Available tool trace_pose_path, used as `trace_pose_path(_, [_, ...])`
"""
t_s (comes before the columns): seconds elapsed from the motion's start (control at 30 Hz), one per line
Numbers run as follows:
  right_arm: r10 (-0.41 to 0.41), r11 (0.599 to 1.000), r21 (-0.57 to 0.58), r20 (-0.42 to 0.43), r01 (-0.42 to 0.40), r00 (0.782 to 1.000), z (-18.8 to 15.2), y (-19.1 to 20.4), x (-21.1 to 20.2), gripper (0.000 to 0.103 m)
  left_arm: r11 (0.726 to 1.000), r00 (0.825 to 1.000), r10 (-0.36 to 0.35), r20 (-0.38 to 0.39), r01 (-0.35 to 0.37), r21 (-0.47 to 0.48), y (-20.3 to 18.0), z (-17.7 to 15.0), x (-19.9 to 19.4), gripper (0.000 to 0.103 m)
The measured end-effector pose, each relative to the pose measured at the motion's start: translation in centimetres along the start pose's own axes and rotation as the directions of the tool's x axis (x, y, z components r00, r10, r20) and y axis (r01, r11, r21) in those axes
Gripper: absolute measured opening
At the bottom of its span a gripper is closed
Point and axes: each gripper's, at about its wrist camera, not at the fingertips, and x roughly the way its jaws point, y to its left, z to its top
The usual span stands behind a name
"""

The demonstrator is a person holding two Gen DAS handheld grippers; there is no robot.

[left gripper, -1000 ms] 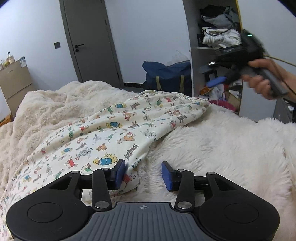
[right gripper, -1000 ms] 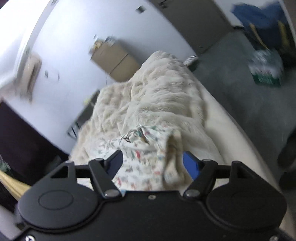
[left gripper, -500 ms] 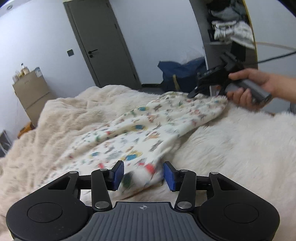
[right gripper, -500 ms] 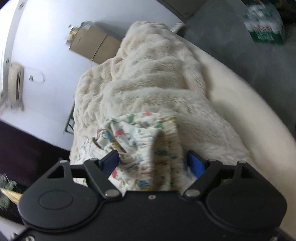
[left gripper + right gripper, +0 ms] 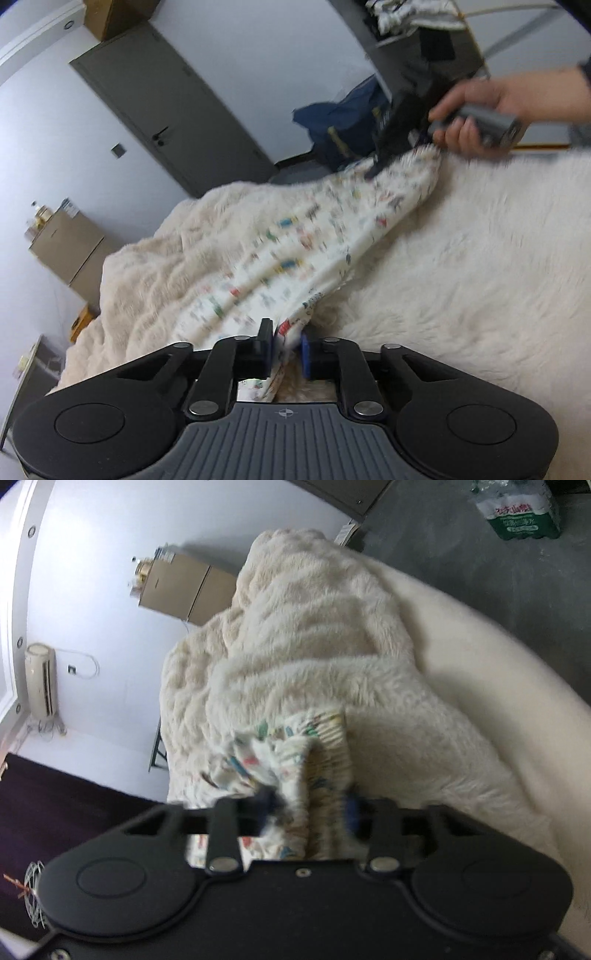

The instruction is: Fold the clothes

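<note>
A white garment with a small colourful print (image 5: 295, 251) lies stretched across the fluffy cream blanket (image 5: 480, 277) of a bed. My left gripper (image 5: 286, 345) is shut on its near edge, and cloth shows between the blue pads. At the far end a hand (image 5: 476, 122) holds my right gripper (image 5: 384, 155) against the garment's gathered waistband. In the right wrist view the bunched waistband (image 5: 314, 753) fills the gap of the right gripper (image 5: 308, 808), whose fingers press in on it. That view is blurred by motion.
Beyond the bed stand a grey door (image 5: 177, 122), a blue bag (image 5: 340, 125) on the floor and a shelf with piled clothes (image 5: 413, 22). A tan cabinet (image 5: 70, 247) is on the left. A pack of bottles (image 5: 517, 509) sits on the grey floor.
Both grippers went from open to shut on the garment. The left closed on the near edge, the right came down onto the waistband, and the cloth now lifts and stretches between them.
</note>
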Motion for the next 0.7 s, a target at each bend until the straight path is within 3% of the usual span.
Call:
trace_pose_path(0.27, [-0.056, 0.996, -0.063, 0.057, 0.059, 0.997, 0.7, 1.7, -1.1, 0.021, 0.999, 0.998, -0.054, -0.031, 0.053, -0.010, 0.6, -0.9, -1.3, 0.000])
trace_pose_path(0.33, [-0.094, 0.989, -0.109, 0.048, 0.099, 0.994, 0.4, 2.1, -1.2, 0.030, 0.998, 0.997, -0.065, -0.041, 0.065, -0.012, 0.5, -1.3, -1.5, 0.001])
trace_pose_path(0.37, [-0.125, 0.982, -0.134, 0.052, 0.131, 0.991, 0.2, 2.4, -1.5, 0.034, 0.997, 0.996, -0.071, -0.047, 0.070, -0.013, 0.4, -1.5, -1.6, 0.006])
trace_pose_path(0.43, [-0.183, 0.962, -0.189, 0.091, 0.198, 0.979, -0.3, 3.3, -2.3, 0.042, 0.997, 0.995, -0.083, -0.058, 0.082, -0.016, 0.3, -1.9, -1.8, 0.046])
trace_pose_path(0.53, [-0.253, 0.895, -0.326, 0.190, 0.304, 0.949, -2.0, 6.5, -4.4, 0.047, 0.995, 0.992, -0.100, -0.074, 0.099, -0.019, 0.1, -2.5, -2.1, 0.049])
trace_pose_path(0.6, [-0.252, 0.858, -0.401, 0.215, 0.320, 0.944, -3.3, 8.5, -5.2, 0.053, 0.995, 0.991, -0.104, -0.084, 0.102, -0.023, -0.2, -3.0, -2.2, 0.049])
trace_pose_path(0.63, [-0.248, 0.839, -0.438, 0.221, 0.323, 0.943, -4.0, 9.5, -5.5, 0.054, 0.997, 0.994, -0.073, -0.085, 0.072, -0.026, -0.8, -3.3, -1.8, 0.048])
trace_pose_path(0.7, [-0.218, 0.768, -0.565, 0.213, 0.302, 0.952, -6.7, 12.8, -5.9, 0.057, 0.997, 0.995, -0.064, -0.078, 0.061, -0.046, -1.7, -3.7, -1.5, 0.048])
